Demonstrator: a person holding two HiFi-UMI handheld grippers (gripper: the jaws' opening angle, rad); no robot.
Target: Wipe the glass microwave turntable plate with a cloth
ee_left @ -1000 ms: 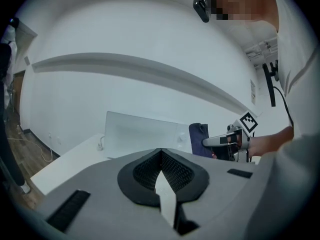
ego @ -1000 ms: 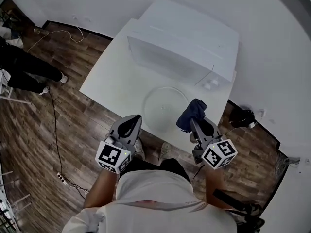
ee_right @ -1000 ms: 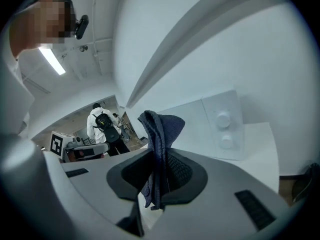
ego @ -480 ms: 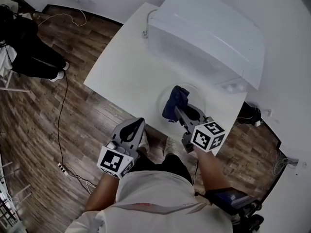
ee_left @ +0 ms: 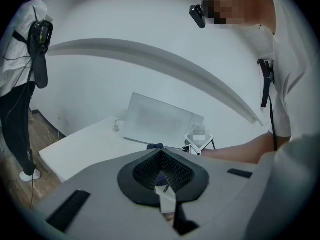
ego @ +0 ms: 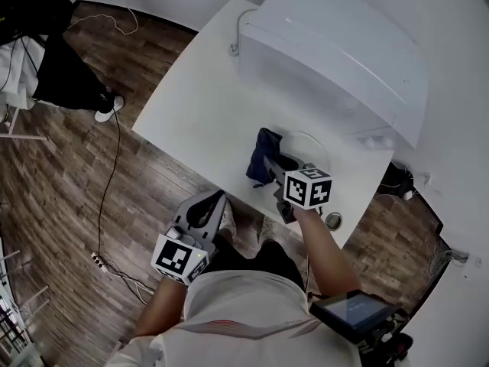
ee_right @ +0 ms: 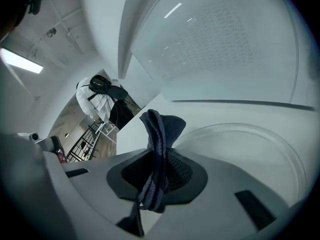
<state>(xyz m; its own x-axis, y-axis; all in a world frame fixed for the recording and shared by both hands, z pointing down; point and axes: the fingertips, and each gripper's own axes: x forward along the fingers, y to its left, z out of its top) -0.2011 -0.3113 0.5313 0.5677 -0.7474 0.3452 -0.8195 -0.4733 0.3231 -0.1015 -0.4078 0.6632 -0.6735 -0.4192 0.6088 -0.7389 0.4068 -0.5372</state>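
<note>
**Cloth poised at the plate's left rim, wipe about to begin**

The right gripper [ego: 269,161] is clenched on a dark blue cloth [ego: 260,161], which bunches out past the jaw tips. In the right gripper view the cloth [ee_right: 159,129] stands up from between the pads, and the plate [ee_right: 250,154] lies ahead and to the right of it. In the head view the plate [ego: 315,139] sits on the white table [ego: 191,121], right of centre and just in front of the microwave [ego: 336,60]. The gripper hides much of the plate from above. Whether the cloth already touches the glass cannot be told.

The left gripper [ego: 208,203] hangs off the table edge at lower centre-left, well apart from the plate. Its jaws are closed together with nothing between them.

To wipe well, the cloth's loose fold should probably go down first, so that fabric meets the glass and not the hard jaw tips. The bunch is narrow, so each pass will likely cover little. Overlapping sweeps from the near left rim across the centre towards the microwave side should cover the whole face. Pressure is best kept light, since the plate lies loose on a smooth top and may slide or tip at its rim. The idle left gripper could come up and steady the near edge. The right grip must stay firm, or the cloth may drag out.
</note>
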